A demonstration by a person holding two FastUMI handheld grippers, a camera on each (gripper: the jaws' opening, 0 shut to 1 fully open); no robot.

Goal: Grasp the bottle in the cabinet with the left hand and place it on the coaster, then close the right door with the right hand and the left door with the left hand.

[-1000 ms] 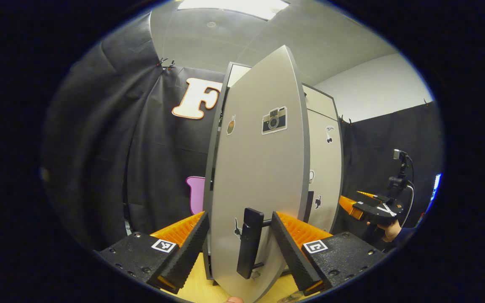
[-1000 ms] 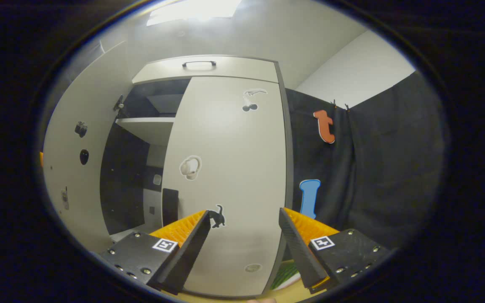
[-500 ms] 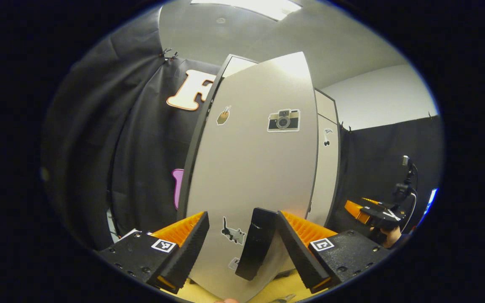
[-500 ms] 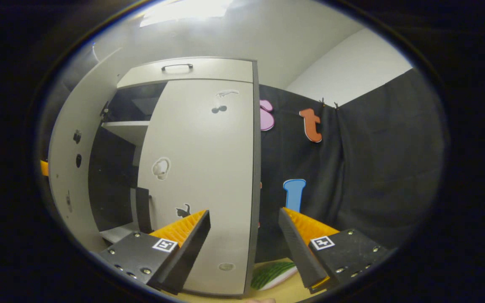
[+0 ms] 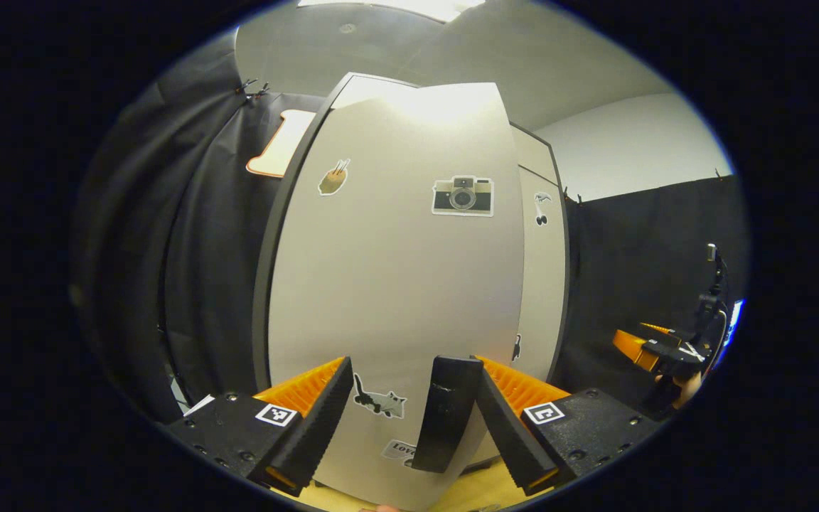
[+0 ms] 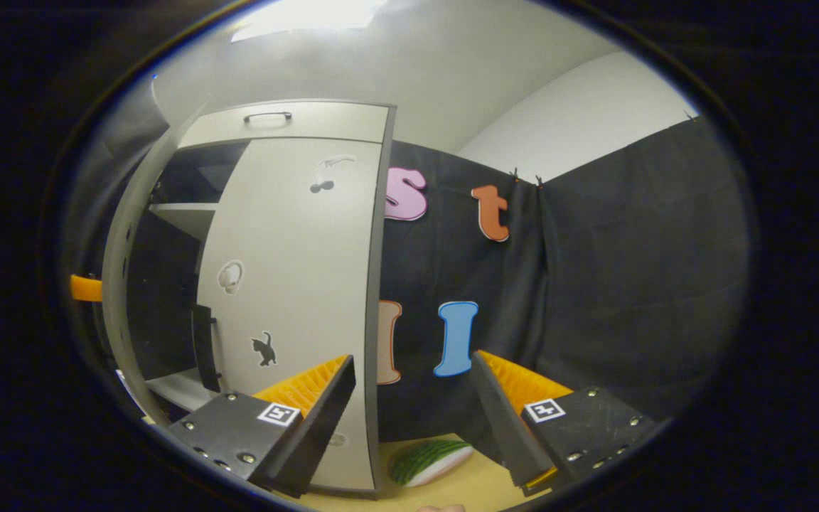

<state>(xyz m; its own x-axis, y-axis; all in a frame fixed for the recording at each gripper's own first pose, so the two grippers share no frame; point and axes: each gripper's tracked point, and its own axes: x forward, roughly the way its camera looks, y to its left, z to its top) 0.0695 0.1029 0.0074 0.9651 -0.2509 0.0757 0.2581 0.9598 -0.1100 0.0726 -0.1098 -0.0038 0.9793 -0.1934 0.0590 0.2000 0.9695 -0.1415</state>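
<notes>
The pale left door (image 5: 388, 284) of the cabinet, with stickers on it, stands close in front of me in the left gripper view. Its black handle (image 5: 445, 416) lies between my fingers, against the right-hand one. My left gripper (image 5: 409, 370) is open. Seen from the right gripper view, the left door (image 6: 119, 284) is still ajar, with a dark gap and a shelf (image 6: 178, 217) behind it. The right door (image 6: 296, 270) lies flush with the cabinet. My right gripper (image 6: 413, 363) is open, held back from that door with nothing between its fingers.
A green striped round pad (image 6: 427, 461) lies on the wooden table (image 6: 480, 487) to the right of the cabinet. A drawer front with a handle (image 6: 267, 115) tops the cabinet. A hand holds the other gripper (image 5: 655, 348) far right. Black cloth surrounds the booth.
The left door has swung much nearer to the cabinet, with my left gripper following its handle. My right gripper has drawn back and turned right, away from the right door.
</notes>
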